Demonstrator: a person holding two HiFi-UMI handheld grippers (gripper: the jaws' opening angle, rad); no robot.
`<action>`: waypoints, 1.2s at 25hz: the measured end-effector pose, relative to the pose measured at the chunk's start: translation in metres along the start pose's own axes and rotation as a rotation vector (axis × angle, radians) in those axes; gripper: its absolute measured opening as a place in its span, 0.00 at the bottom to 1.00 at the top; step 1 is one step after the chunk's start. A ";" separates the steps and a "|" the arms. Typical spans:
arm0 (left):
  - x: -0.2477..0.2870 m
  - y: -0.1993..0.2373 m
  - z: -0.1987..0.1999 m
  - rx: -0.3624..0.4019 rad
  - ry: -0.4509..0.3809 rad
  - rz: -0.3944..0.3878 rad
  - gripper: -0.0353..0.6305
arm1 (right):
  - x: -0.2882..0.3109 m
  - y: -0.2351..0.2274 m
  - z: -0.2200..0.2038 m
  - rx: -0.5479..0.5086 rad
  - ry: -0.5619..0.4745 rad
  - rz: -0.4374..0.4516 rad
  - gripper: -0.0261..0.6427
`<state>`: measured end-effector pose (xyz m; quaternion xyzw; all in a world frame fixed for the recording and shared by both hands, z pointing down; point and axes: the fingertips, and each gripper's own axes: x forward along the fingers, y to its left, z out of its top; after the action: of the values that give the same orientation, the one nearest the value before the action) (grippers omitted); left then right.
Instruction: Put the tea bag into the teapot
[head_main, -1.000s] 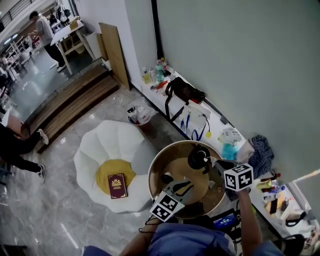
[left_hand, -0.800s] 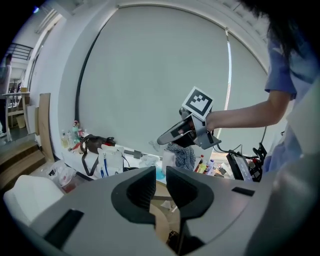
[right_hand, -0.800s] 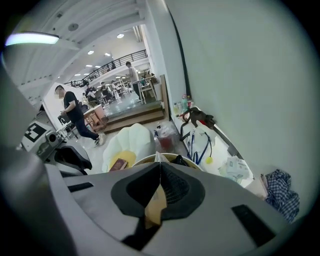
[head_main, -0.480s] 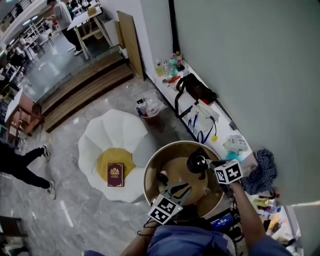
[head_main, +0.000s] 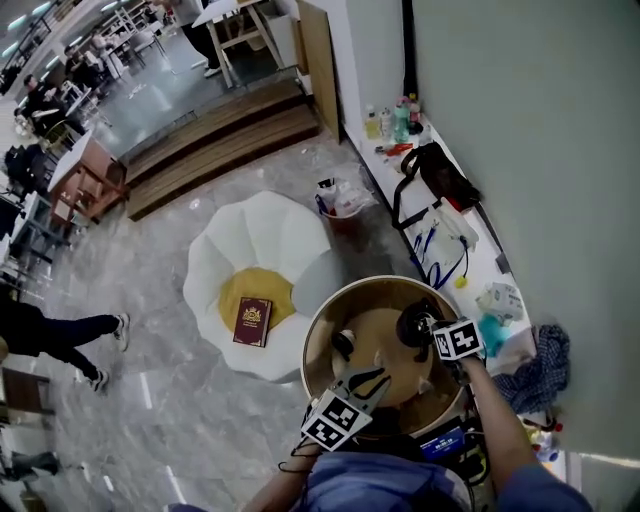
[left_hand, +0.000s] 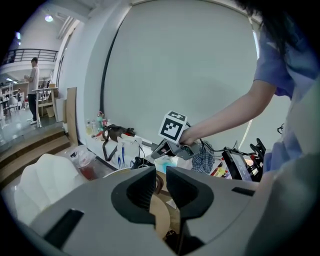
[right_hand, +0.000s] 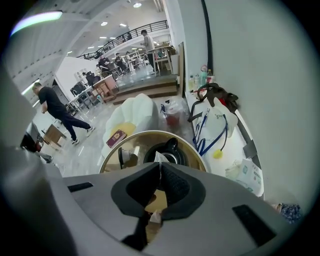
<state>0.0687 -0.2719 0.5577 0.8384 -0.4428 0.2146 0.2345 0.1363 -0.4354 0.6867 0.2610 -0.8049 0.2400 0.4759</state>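
The right gripper (right_hand: 160, 167) has its two dark grey jaws pressed together on a thin white paper tea bag (right_hand: 159, 157). A corner of the bag pokes up past the fingertips. The gripper hangs over the round black teapot (right_hand: 172, 147), whose mouth lies open straight below the bag; the bag is not yet inside it.

The left gripper (left_hand: 160, 182) is held lower and nearer the person, with its jaws a narrow gap apart and nothing between them.

The teapot stands on a round wooden table with a gold-coloured rim (right_hand: 150, 133), towards the wall side. A small black cup (head_main: 343, 343) sits on the same table, well apart from the teapot.

On the grey marble floor just beside the table is a white petal-shaped seat with a yellow centre (head_main: 255, 250), and a dark red book (head_main: 252, 322) lies on the yellow part. A white ledge (head_main: 485, 265) runs along the pale wall and carries a black bag (head_main: 440, 175) and several bottles (head_main: 395, 120).
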 end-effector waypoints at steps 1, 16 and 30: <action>-0.002 0.000 -0.002 -0.009 0.002 0.012 0.14 | 0.003 -0.001 -0.001 -0.002 0.001 -0.004 0.07; -0.017 0.017 -0.011 -0.063 -0.007 0.087 0.14 | -0.004 -0.008 0.009 0.100 -0.103 0.010 0.07; -0.027 0.023 0.004 0.001 -0.025 -0.001 0.14 | -0.089 0.028 0.051 0.167 -0.380 0.045 0.07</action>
<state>0.0357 -0.2684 0.5439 0.8413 -0.4453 0.2041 0.2287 0.1221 -0.4294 0.5817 0.3221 -0.8630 0.2631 0.2867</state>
